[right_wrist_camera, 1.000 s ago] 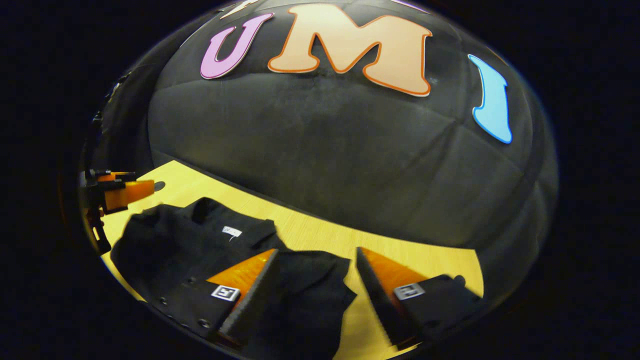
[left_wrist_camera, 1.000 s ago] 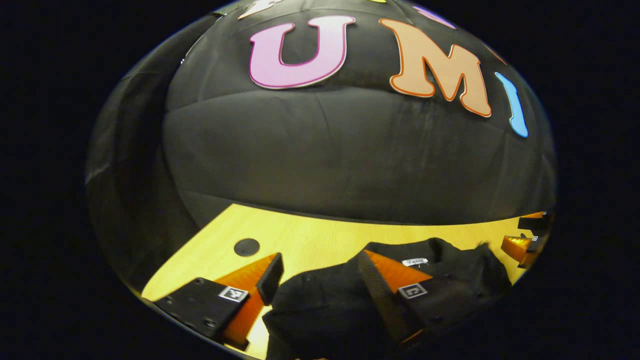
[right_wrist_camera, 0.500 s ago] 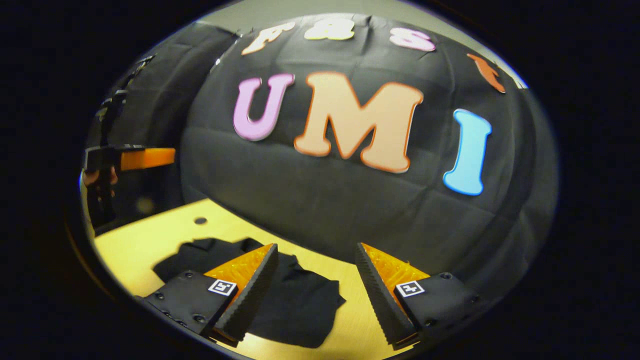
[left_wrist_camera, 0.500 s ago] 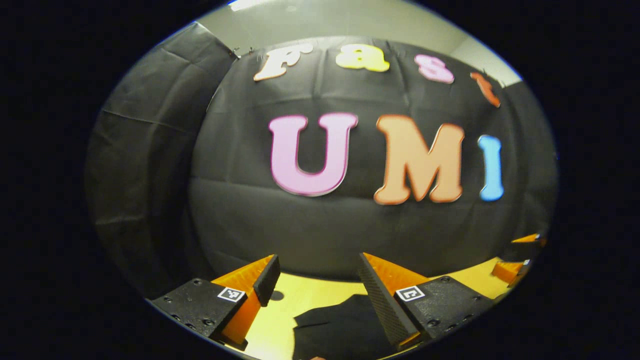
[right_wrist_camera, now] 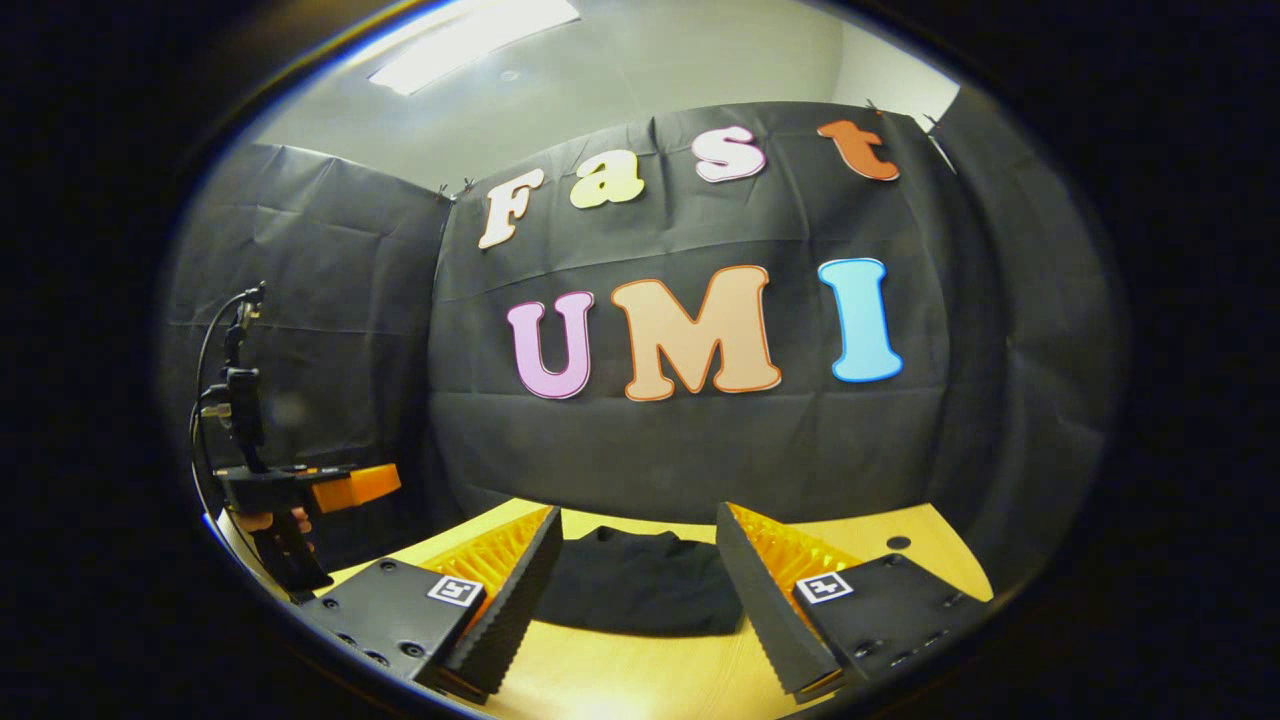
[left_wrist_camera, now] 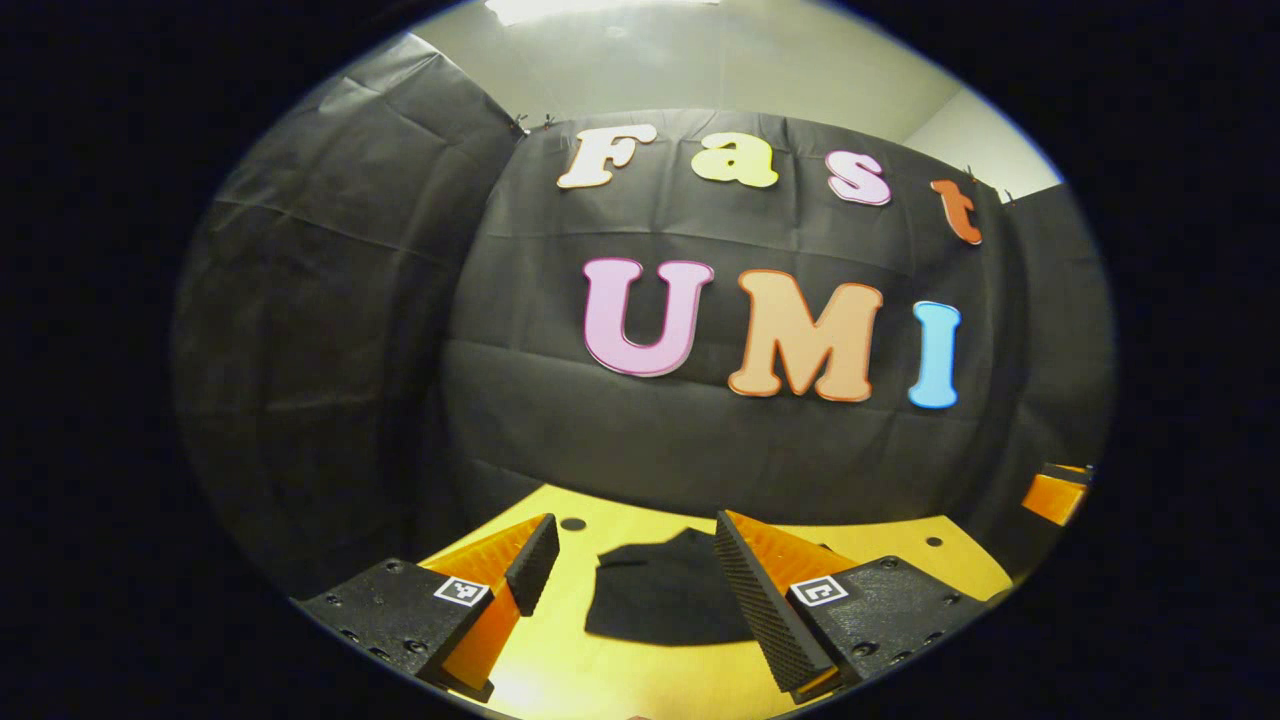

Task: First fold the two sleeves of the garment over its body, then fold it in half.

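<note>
The black cloth garment (left_wrist_camera: 665,595) is lying on the pale wooden table (left_wrist_camera: 900,545) as a compact, seemingly folded bundle. The left gripper (left_wrist_camera: 630,580) and right gripper (right_wrist_camera: 635,580) are hovering wide apart, gripping nothing, probably because folding is complete.

Black screwed gripper bodies (left_wrist_camera: 400,615) with square tags, ridged fingers (left_wrist_camera: 755,600)

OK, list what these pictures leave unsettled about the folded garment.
- Left gripper view: the garment's right edge is hidden behind the left gripper's finger.
- Right gripper view: both side edges of the garment sit behind the right gripper's fingers.
- Both views: sleeve folds unreadable, black on black and small.
</note>
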The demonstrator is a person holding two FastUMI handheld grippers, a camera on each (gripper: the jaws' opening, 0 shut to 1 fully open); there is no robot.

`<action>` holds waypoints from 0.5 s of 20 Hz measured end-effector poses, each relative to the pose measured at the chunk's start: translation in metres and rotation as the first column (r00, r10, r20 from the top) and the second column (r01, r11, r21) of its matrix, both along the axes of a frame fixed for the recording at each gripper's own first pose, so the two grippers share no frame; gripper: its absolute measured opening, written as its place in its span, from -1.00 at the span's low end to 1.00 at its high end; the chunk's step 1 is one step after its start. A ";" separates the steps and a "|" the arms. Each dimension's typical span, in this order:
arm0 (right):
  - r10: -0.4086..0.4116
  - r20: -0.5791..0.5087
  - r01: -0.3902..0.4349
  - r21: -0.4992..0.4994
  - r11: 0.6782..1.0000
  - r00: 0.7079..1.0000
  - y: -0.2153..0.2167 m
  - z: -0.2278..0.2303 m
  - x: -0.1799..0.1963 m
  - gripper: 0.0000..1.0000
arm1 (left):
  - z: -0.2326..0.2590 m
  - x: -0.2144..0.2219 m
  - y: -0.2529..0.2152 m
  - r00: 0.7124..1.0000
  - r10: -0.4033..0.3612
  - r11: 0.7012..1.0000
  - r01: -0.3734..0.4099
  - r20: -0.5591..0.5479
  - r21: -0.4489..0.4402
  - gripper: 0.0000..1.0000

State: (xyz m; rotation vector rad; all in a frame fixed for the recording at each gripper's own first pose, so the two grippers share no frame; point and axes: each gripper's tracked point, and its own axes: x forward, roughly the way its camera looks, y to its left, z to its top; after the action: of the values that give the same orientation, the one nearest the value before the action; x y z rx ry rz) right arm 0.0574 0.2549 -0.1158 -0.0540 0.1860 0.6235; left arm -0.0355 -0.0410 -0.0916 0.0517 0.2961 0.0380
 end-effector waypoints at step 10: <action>0.101 -0.053 -0.098 0.066 0.993 0.993 -0.025 -0.015 -0.047 1.00 | 0.000 -0.051 -0.033 1.000 -0.017 0.999 0.018 -0.011 0.030 0.86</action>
State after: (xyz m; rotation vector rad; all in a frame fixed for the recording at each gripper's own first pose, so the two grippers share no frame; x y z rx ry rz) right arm 0.0099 0.2299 -0.1312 0.0153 0.2191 0.7306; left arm -0.0863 -0.0737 -0.0915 0.0845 0.3060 0.0247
